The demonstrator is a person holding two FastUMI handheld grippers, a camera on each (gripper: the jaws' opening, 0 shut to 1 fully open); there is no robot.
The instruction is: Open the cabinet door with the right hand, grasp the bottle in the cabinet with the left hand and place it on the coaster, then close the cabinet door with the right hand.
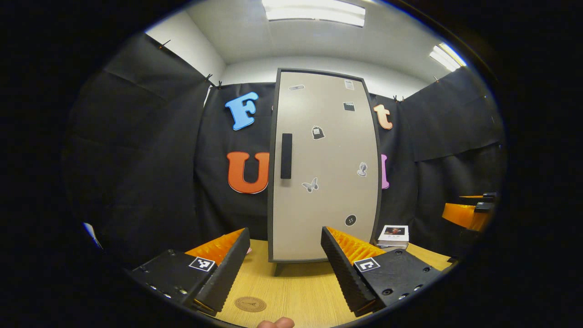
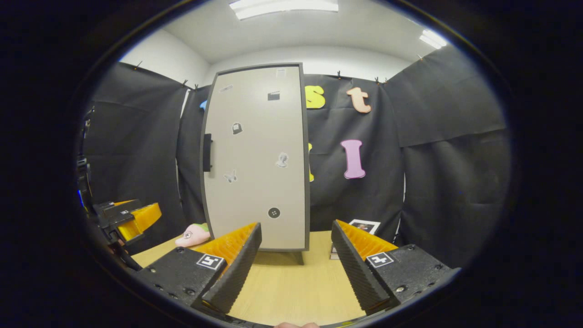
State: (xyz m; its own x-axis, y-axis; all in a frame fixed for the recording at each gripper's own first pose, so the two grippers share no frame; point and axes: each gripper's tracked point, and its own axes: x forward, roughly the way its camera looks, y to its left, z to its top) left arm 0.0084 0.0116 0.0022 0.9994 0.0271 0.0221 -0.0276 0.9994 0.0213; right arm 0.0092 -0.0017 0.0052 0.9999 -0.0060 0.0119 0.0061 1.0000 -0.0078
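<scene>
A tall beige cabinet (image 1: 325, 168) with a dark frame stands on the wooden table (image 1: 291, 282), its door closed, so the bottle inside is hidden. A black vertical handle (image 1: 286, 156) sits on the door's left side, and it shows too in the right gripper view as handle (image 2: 207, 152) on cabinet (image 2: 257, 159). A round brown coaster (image 1: 250, 304) lies on the table near my left gripper (image 1: 284, 253), which is open and holds nothing. My right gripper (image 2: 296, 246) is open too, short of the cabinet, and appears far right as right gripper (image 1: 471, 212).
A small book (image 1: 394, 236) lies right of the cabinet, seen again as book (image 2: 362, 226). A pink and green soft toy (image 2: 193, 234) sits left of the cabinet. The left gripper (image 2: 130, 216) shows at the left edge. A fingertip (image 1: 275, 323) peeks in below.
</scene>
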